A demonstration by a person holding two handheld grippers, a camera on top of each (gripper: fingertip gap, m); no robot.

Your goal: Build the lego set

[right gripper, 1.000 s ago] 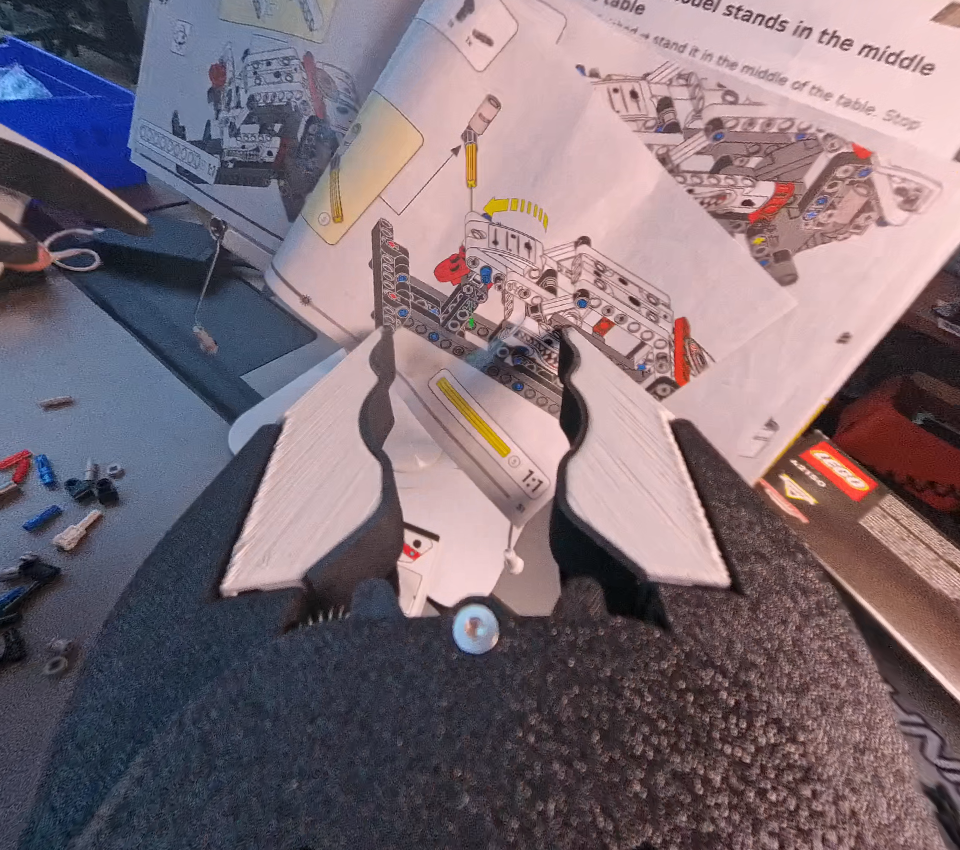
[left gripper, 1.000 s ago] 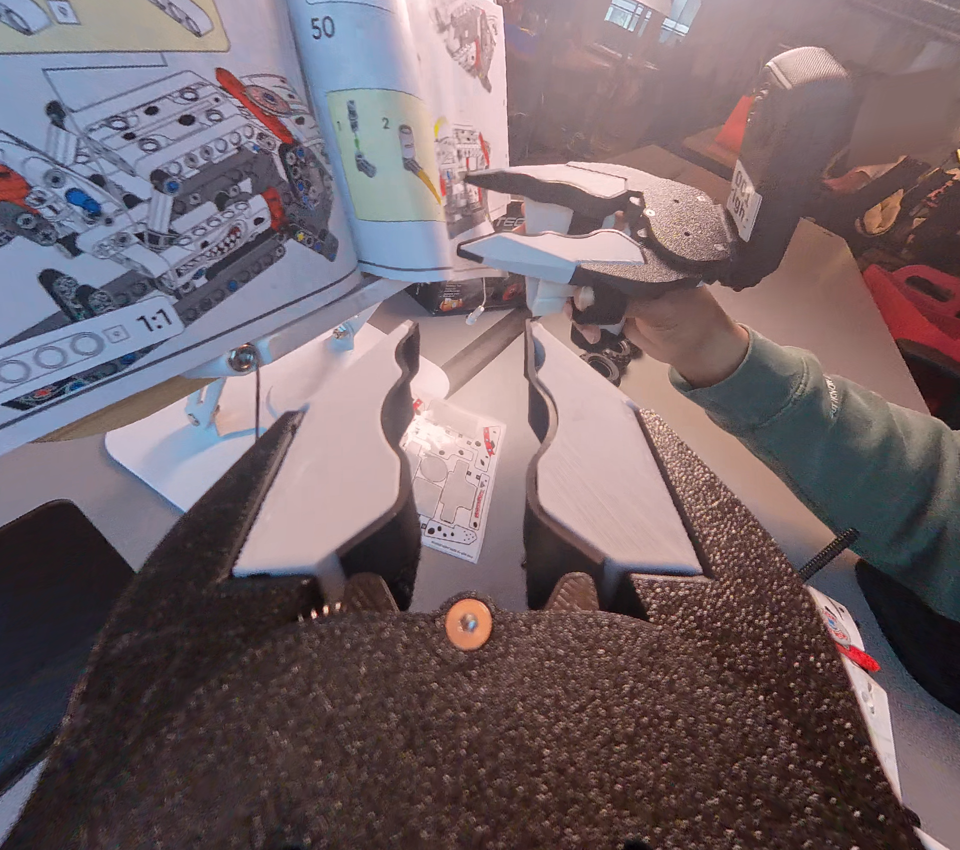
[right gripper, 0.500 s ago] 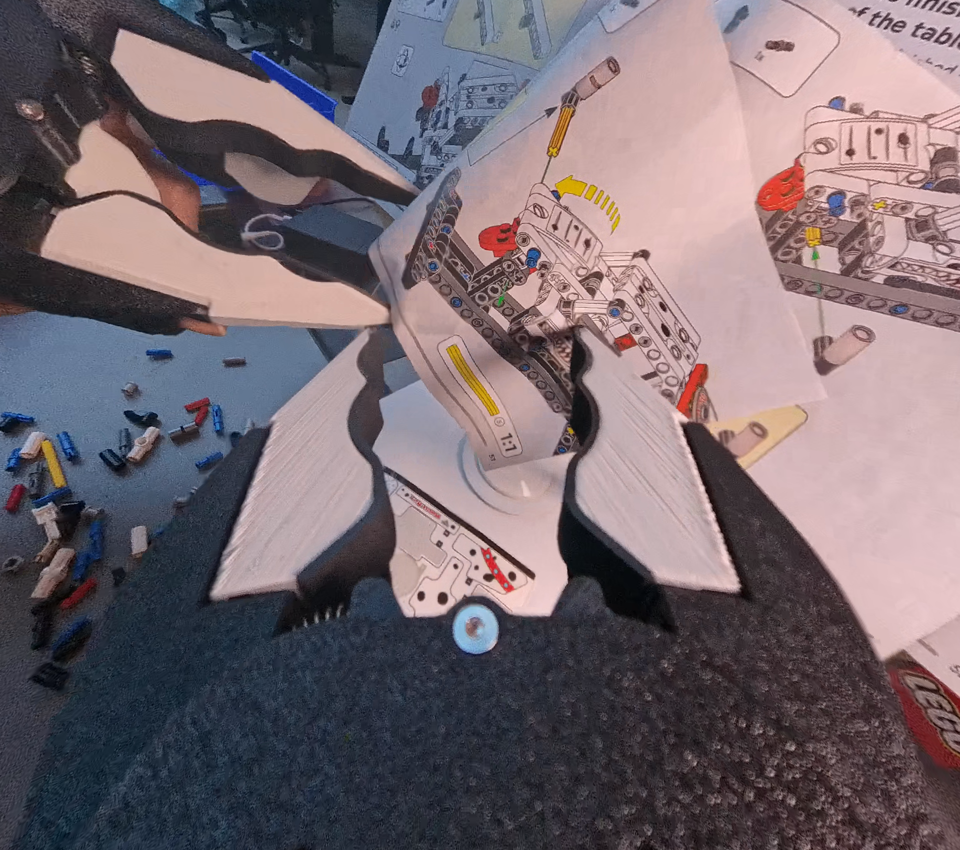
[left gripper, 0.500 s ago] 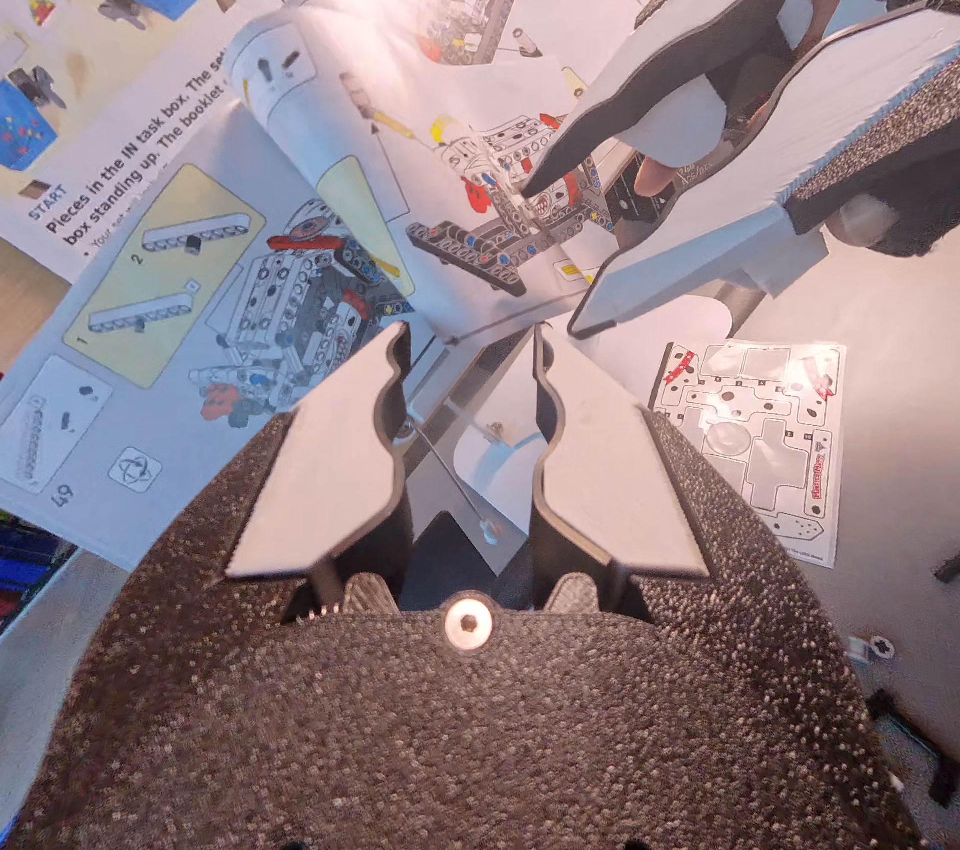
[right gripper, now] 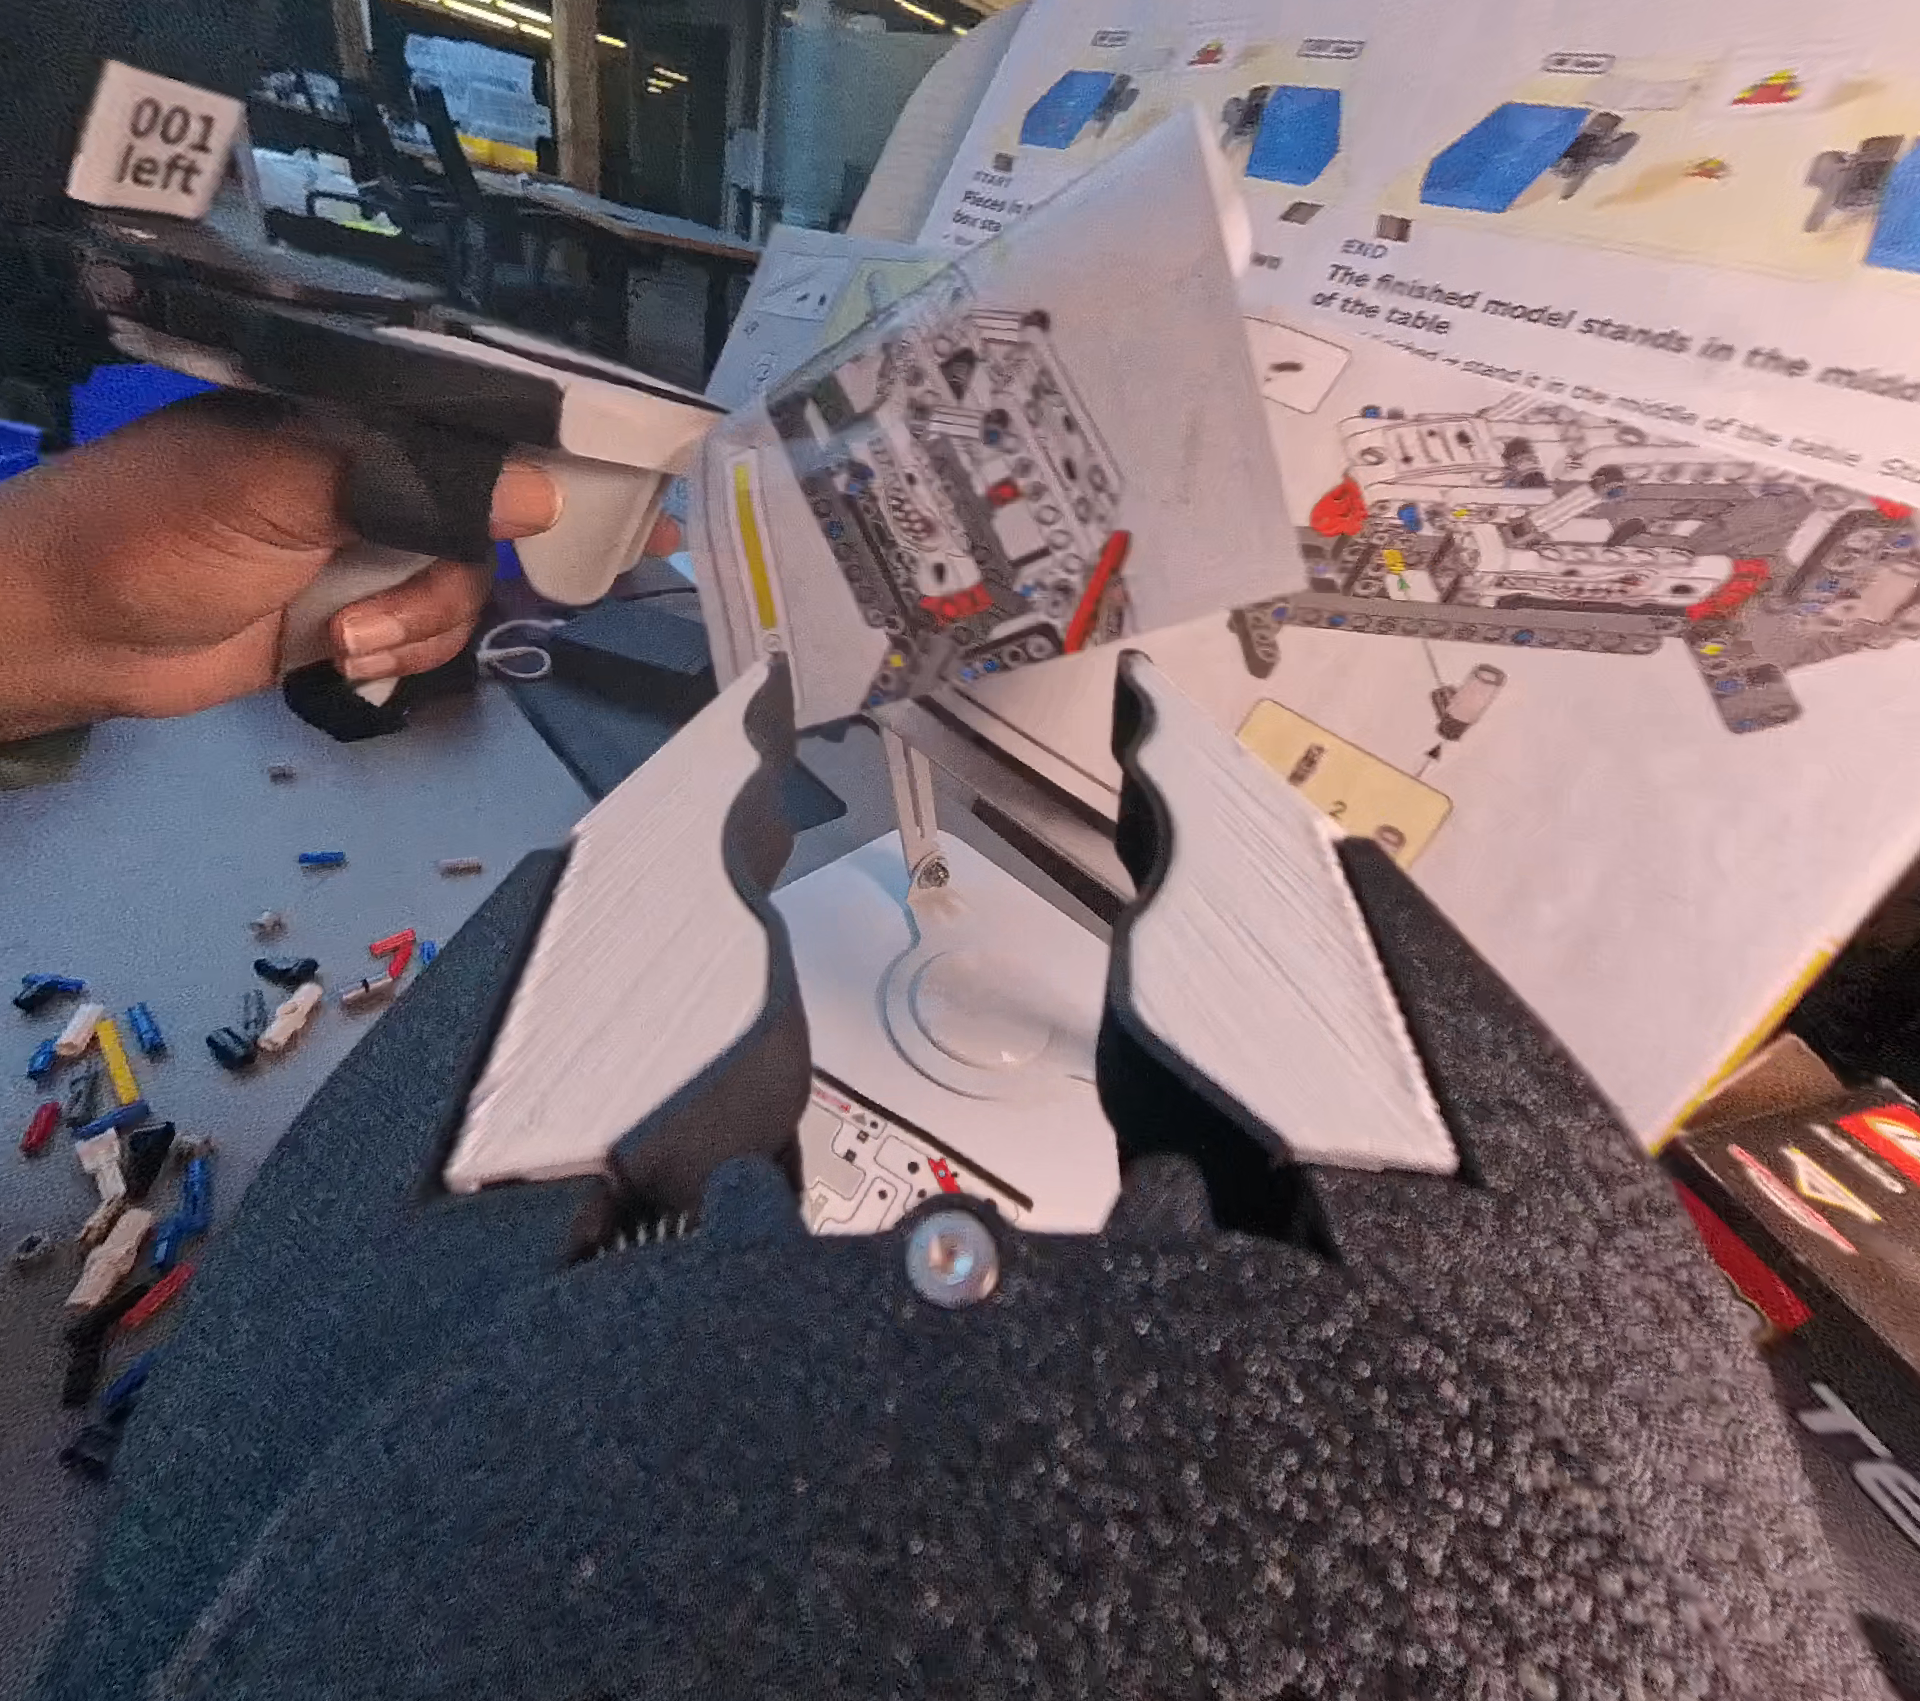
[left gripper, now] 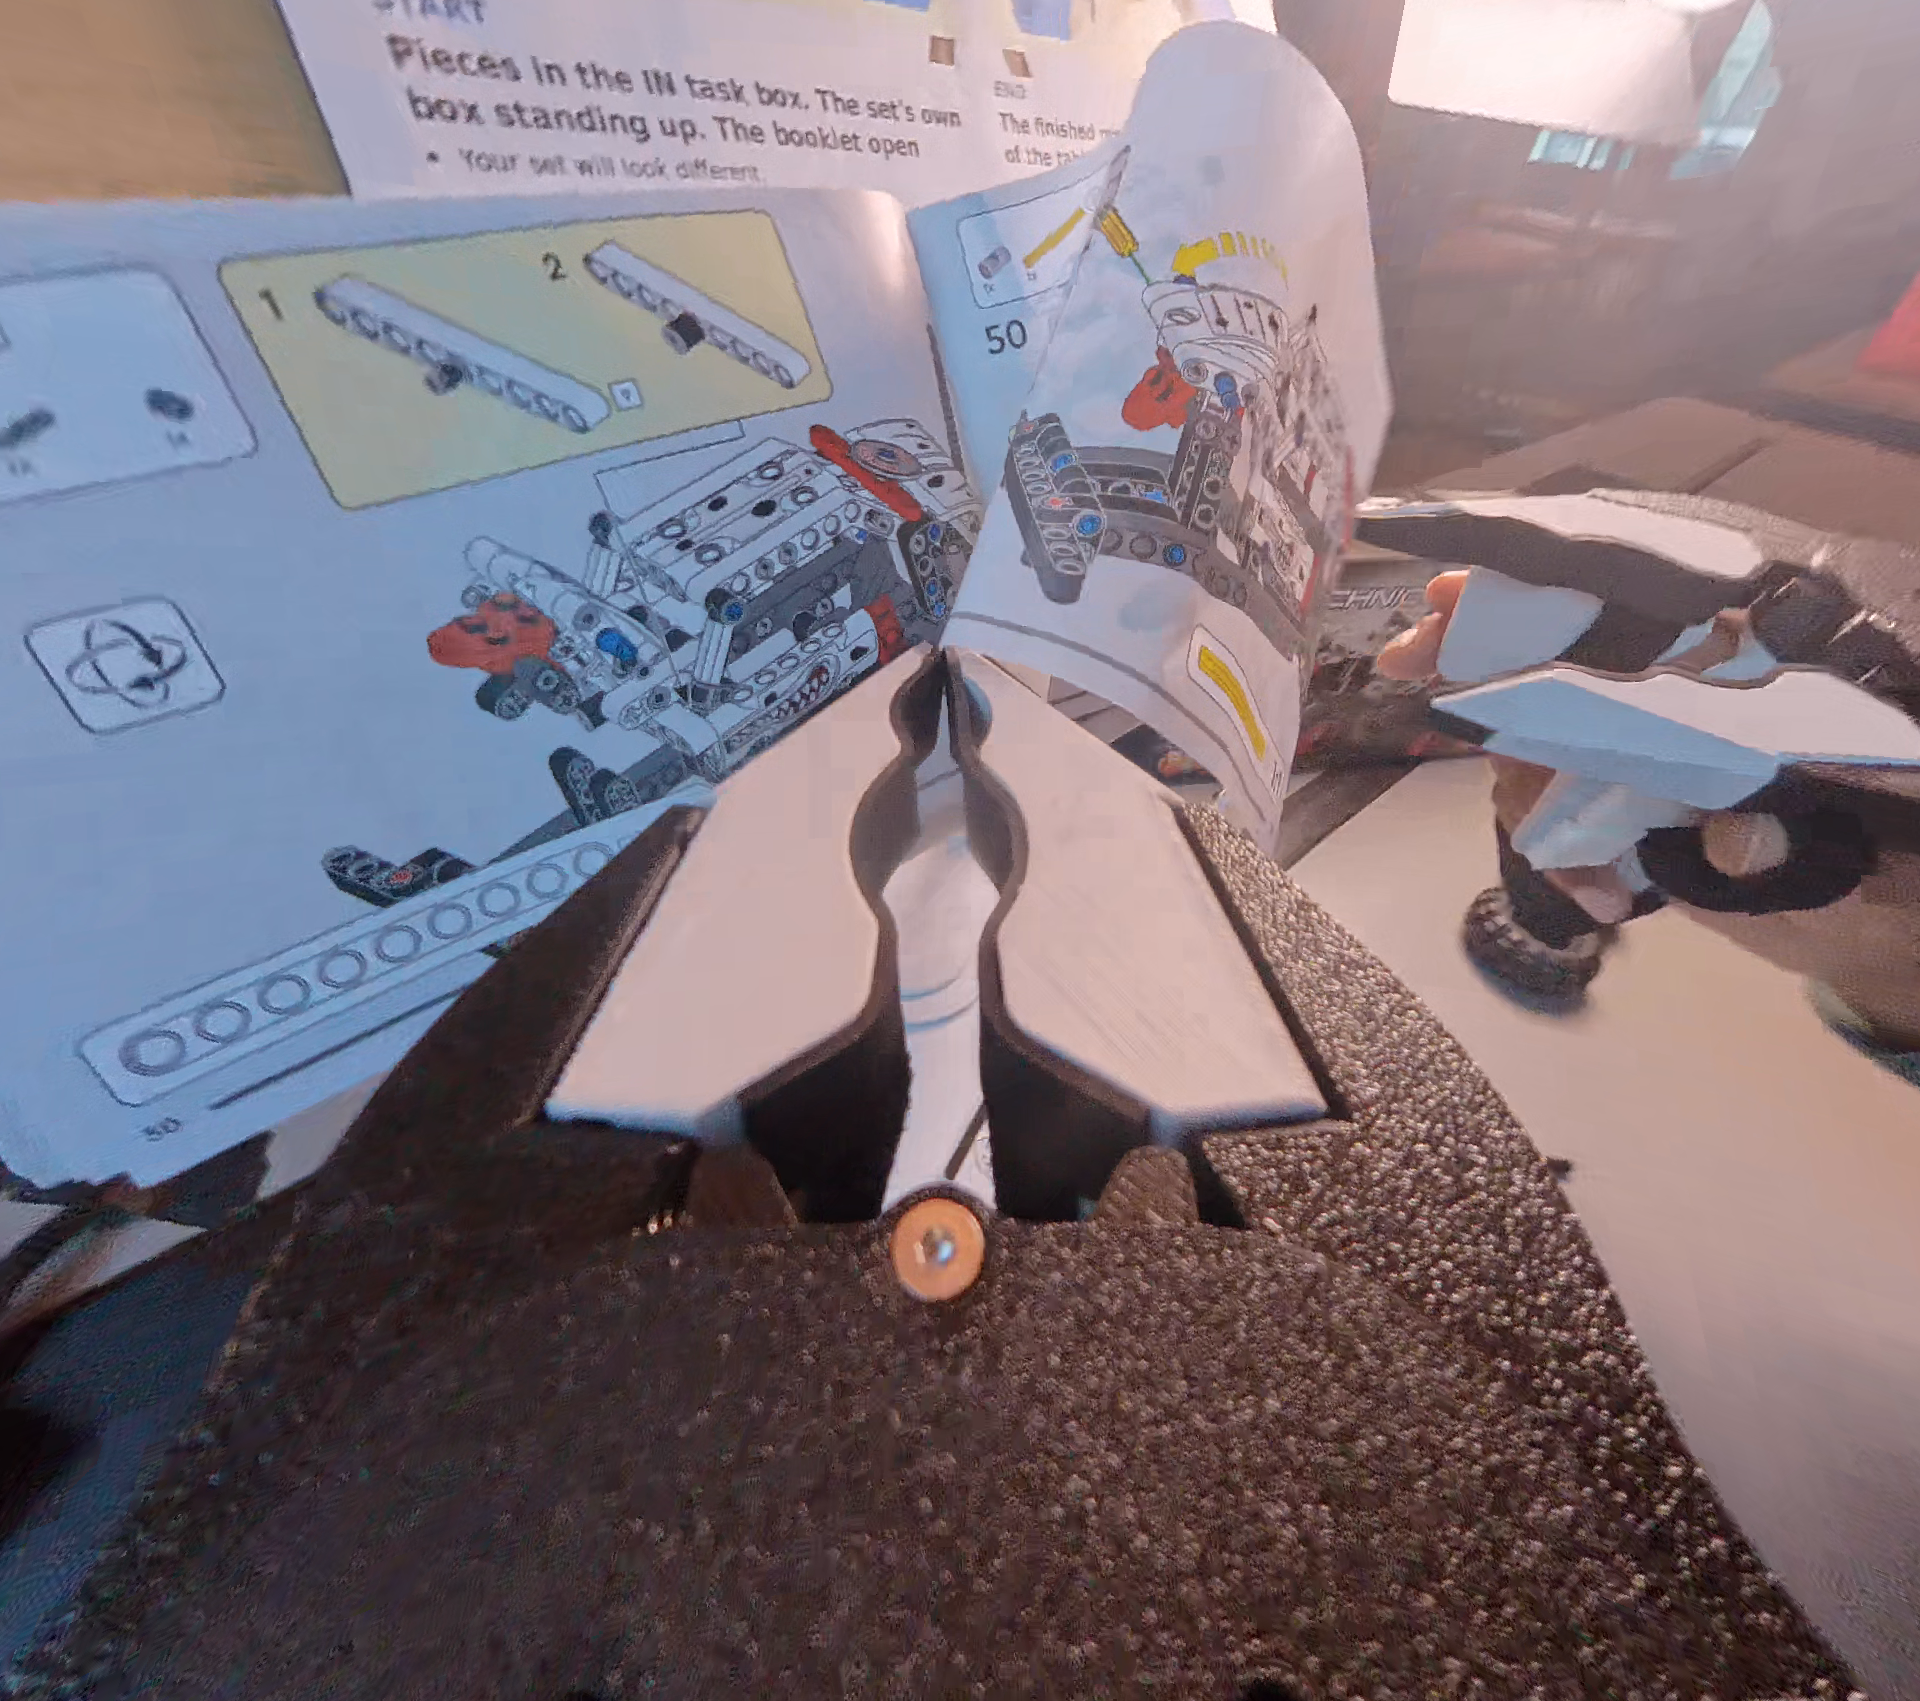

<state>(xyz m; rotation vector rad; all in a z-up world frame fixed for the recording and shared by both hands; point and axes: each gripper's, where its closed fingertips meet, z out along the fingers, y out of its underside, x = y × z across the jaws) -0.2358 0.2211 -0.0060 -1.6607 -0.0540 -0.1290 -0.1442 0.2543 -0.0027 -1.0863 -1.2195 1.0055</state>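
L gripper: fingers pinched together at the tips, clamped on the lower corner of a loose page of the instruction booklet; the page curls up and to the right above the tips.
R gripper: fingers set apart, nothing between them; it sits just below the lifted page w/o touching it, as far as the right wrist view shows.
Booklet: stands open and tilted on a white stand, left page flat w/ build diagrams, right side partly covered by the curled page.
Stand: white round base and thin arm on the desk, seen between the R gripper fingers.
Instruction sheet: big printed sheet behind the booklet, w/ blue box pics (text not read out).
Lego pieces: small blue, red, black, tan and yellow pins scattered on the grey desk, left of the R gripper, well apart from the booklet.
Sticker sheet: white, lying flat by the stand base, only partly seen.
Set box: dark w/ red, at the right edge under the booklet.
Hand: a person's hand wraps the L gripper handle.
Tyre: black, on the desk below the R gripper in the left wrist view (blurred).
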